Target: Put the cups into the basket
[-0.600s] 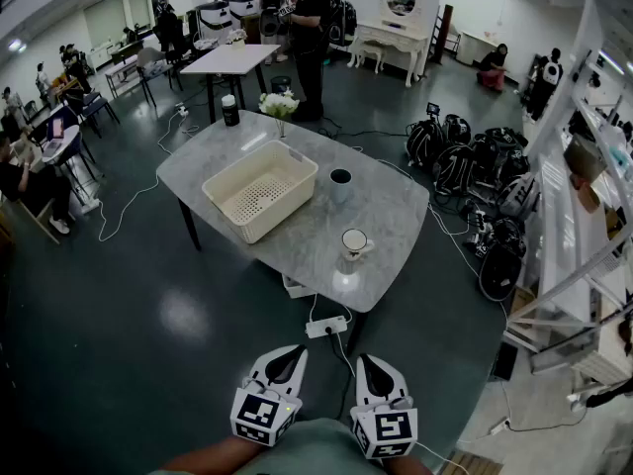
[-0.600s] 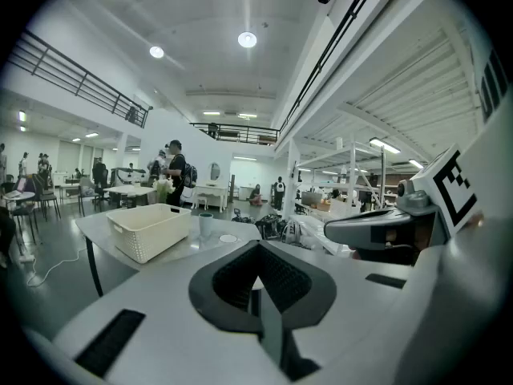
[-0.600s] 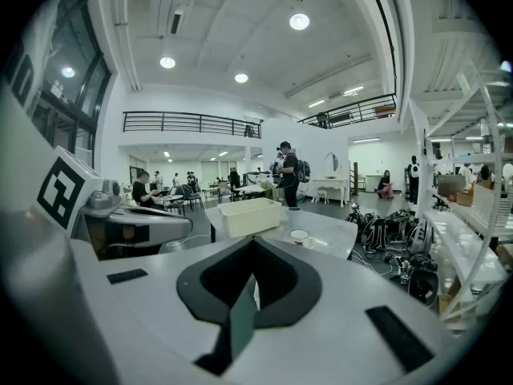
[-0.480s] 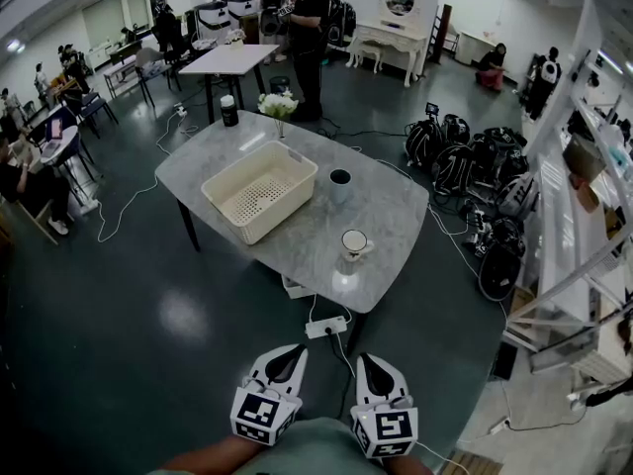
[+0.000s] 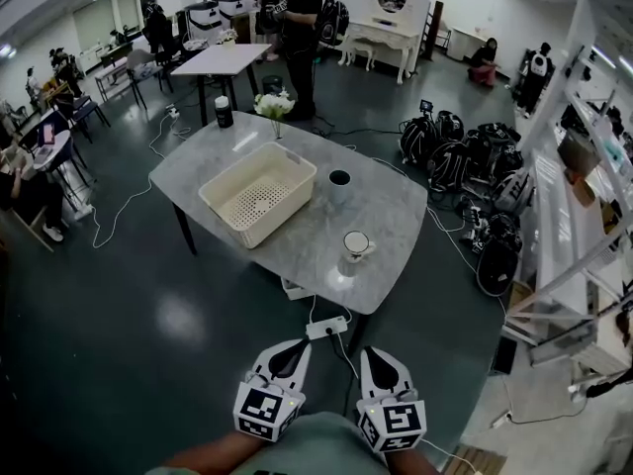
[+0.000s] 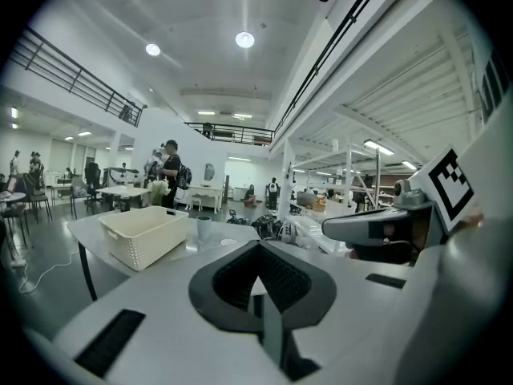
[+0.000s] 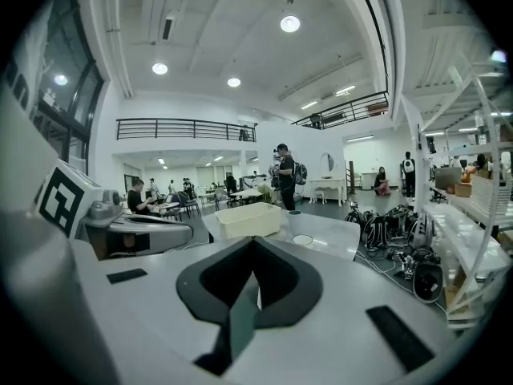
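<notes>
Now left tongs (image 5: 298,348), right tongs (image 5: 370,354) both closed tight, empty.

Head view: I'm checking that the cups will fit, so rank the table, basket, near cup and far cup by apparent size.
1. table
2. basket
3. near cup and far cup: they look alike, and the near one is closer to the camera, so I leave them unranked.

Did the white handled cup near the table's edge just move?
No. The white handled cup keeps its spot on the grey marble table, relative to the cream plastic basket.
</notes>
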A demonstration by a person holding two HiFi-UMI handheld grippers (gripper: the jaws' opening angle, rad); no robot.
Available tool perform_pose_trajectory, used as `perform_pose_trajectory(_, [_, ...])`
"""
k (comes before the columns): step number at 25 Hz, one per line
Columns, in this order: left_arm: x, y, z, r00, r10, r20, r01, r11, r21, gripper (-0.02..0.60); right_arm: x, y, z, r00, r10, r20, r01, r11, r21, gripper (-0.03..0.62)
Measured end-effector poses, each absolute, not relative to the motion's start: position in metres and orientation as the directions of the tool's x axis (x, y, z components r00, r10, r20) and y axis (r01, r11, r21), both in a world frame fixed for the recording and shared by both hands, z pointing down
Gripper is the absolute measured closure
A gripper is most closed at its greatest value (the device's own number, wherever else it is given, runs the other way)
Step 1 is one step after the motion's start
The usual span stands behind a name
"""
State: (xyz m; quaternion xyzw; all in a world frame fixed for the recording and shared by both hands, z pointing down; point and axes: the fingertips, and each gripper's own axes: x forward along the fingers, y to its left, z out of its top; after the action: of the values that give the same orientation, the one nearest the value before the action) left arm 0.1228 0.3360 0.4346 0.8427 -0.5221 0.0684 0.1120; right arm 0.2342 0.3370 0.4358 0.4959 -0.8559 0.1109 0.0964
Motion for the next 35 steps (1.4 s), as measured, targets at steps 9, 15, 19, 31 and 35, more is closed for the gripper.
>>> perform_pose_trajectory(9, [0.1, 0.32, 0.434, 0.487, -0.849, 0.206, -0.873, -0.479, 0.094, 0.575, 0.208, 0.323, 0.43, -0.457, -0.852, 0.257, -0.888, 0.455, -0.071, 0.58])
perform_pose_trajectory(15, [0.077, 0.31, 0.436, 0.503, -0.841, 0.199, -0.864, -0.494, 0.097, 0.575, 0.191, 0.314, 0.43, -0.424, -0.868, 0.26, -0.904, 0.422, -0.065, 0.58])
perform_pose_trajectory(19, [0.064, 0.306, 0.44, 0.507, -0.838, 0.2, -0.862, -0.497, 0.102, 0.575, 0.181, 0.31, 0.432, -0.407, -0.875, 0.264, -0.912, 0.405, -0.064, 0.58])
perform_pose_trajectory(31, [0.047, 0.294, 0.446, 0.486, -0.847, 0.216, -0.874, -0.475, 0.104, 0.575, 0.17, 0.299, 0.442, -0.41, -0.864, 0.292, -0.91, 0.411, -0.061, 0.58])
perform_pose_trajectory(35, [0.047, 0.276, 0.448, 0.476, -0.85, 0.224, -0.879, -0.467, 0.097, 0.575, 0.172, 0.281, 0.451, -0.42, -0.856, 0.302, -0.905, 0.419, -0.072, 0.58])
